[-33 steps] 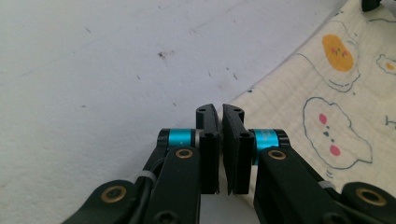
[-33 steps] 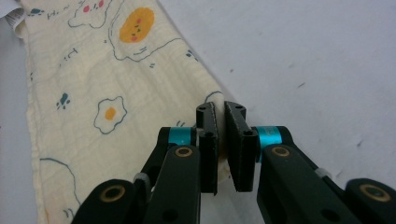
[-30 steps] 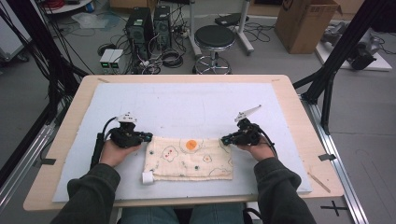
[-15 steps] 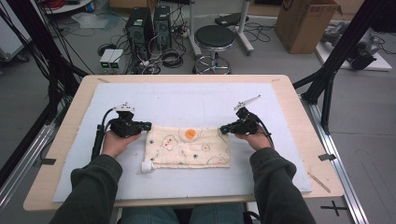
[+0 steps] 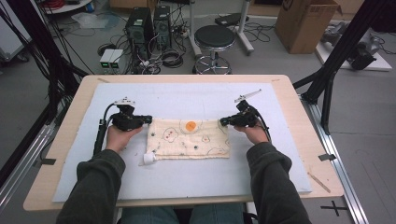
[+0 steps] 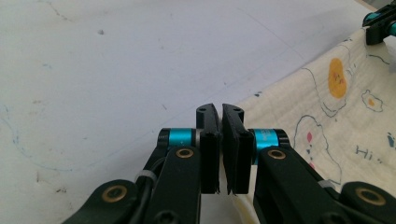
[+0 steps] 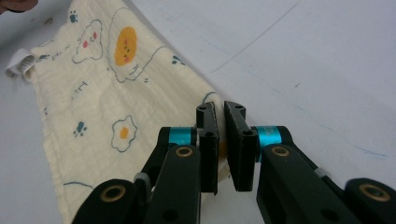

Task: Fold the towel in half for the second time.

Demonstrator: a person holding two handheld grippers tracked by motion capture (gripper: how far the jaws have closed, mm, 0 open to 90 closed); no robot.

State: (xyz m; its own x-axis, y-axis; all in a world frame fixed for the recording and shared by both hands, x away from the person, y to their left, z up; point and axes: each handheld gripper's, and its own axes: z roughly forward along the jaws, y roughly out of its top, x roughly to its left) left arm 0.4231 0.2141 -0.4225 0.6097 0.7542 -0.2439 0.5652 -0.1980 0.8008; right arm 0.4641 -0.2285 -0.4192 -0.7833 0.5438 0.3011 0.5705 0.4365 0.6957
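Observation:
A cream cloth [image 5: 189, 137] printed with small cartoon shapes and an orange blob lies flat on the white mat [image 5: 187, 95]. A white tag [image 5: 148, 158] sticks out at its near left corner. My left gripper [image 5: 147, 119] is shut on the cloth's far left corner, with a hand around its body. My right gripper [image 5: 223, 122] is shut on the far right corner. In the left gripper view the jaws [image 6: 220, 109] are pressed together at the cloth's [image 6: 336, 116] edge. In the right gripper view the cloth's [image 7: 93, 93] corner pokes out between the shut jaws [image 7: 220, 108].
The mat covers most of a wooden table [image 5: 299, 107]. A thin wooden stick [image 5: 320, 182] lies near its right front corner. Black frame posts [image 5: 336, 60] stand at both sides. A stool [image 5: 214, 39], computer towers and a cardboard box sit on the floor beyond.
Both hands have moved away from the person, pulling the cloth across the mat towards the far side. The jaws have stayed shut on its far corners.

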